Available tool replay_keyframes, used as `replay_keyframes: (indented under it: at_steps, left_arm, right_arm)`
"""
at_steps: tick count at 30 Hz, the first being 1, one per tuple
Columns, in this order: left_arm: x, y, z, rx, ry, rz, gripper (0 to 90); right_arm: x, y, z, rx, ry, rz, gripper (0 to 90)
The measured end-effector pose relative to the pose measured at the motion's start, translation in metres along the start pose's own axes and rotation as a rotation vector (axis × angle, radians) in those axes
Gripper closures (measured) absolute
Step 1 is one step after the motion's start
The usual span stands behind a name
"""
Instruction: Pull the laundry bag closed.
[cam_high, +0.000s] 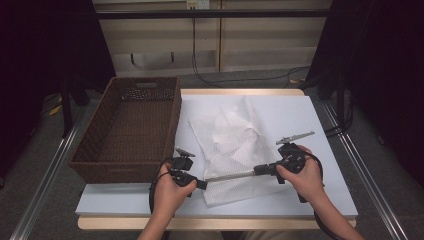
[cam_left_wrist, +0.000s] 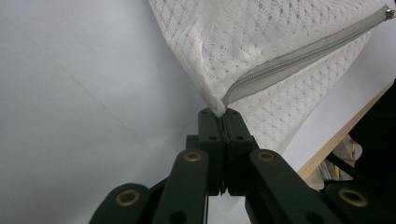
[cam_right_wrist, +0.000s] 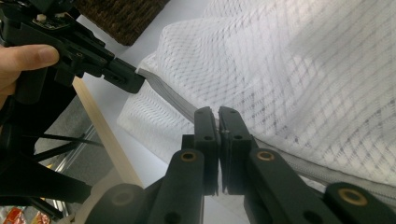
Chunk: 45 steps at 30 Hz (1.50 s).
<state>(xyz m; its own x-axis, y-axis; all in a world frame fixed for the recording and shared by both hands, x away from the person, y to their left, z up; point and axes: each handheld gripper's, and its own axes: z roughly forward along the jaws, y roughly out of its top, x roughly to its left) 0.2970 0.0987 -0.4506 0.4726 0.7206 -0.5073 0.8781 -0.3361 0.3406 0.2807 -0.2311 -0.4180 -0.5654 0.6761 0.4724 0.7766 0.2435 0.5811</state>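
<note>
A white mesh bag lies crumpled on the white board. Its grey zipper runs taut along the near edge between my two grippers. My left gripper is shut on the bag's corner at the zipper's end; in the left gripper view the jaws pinch the mesh bag where the zipper starts. My right gripper is shut on the zipper edge farther along. In the right gripper view the jaws meet the zipper of the mesh bag, with the left gripper beyond.
A brown wicker basket stands at the board's left edge, its rim higher than the board; it appears again as the wicker basket in the right gripper view. The table's wooden front edge runs just under my hands. Cables hang behind the table.
</note>
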Motion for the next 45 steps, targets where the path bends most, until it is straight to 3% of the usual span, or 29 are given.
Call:
replay_keyframes:
  at_steps: [6,9,16,18,19,26,33,37,45]
  left_arm:
    - [0.001,-0.001,-0.002,-0.001,0.001,-0.003,88.6]
    - [0.001,-0.001,-0.003,-0.013,0.021,-0.003,88.6]
    - [0.002,0.0,-0.006,-0.009,0.01,-0.007,88.6]
    - [0.001,-0.001,-0.004,-0.027,0.012,-0.033,88.5]
    - [0.003,0.0,-0.005,-0.007,0.014,-0.009,88.5]
    - [0.002,0.0,-0.005,-0.003,0.016,0.002,88.5]
    - [0.001,0.0,-0.006,-0.002,0.024,-0.014,88.5]
    - [0.001,0.0,-0.005,0.005,0.026,0.001,88.5]
    - [0.002,0.0,-0.005,-0.001,0.019,-0.007,88.4]
  right_arm:
    - [-0.003,0.0,-0.006,-0.013,-0.003,0.007,87.7]
    - [-0.005,0.0,-0.008,-0.02,-0.002,0.009,87.7]
    - [-0.006,0.001,-0.011,-0.023,-0.006,0.011,87.6]
    - [-0.007,0.0,-0.011,-0.023,-0.007,0.014,87.7]
    - [-0.008,0.0,-0.012,-0.026,-0.01,0.016,87.7]
    - [-0.011,-0.001,-0.015,-0.03,-0.01,0.028,87.7]
    - [-0.016,-0.002,-0.02,-0.04,-0.017,0.036,87.7]
    - [-0.017,-0.002,-0.022,-0.042,-0.021,0.039,87.7]
    - [-0.025,-0.004,-0.028,-0.048,-0.036,0.052,87.6]
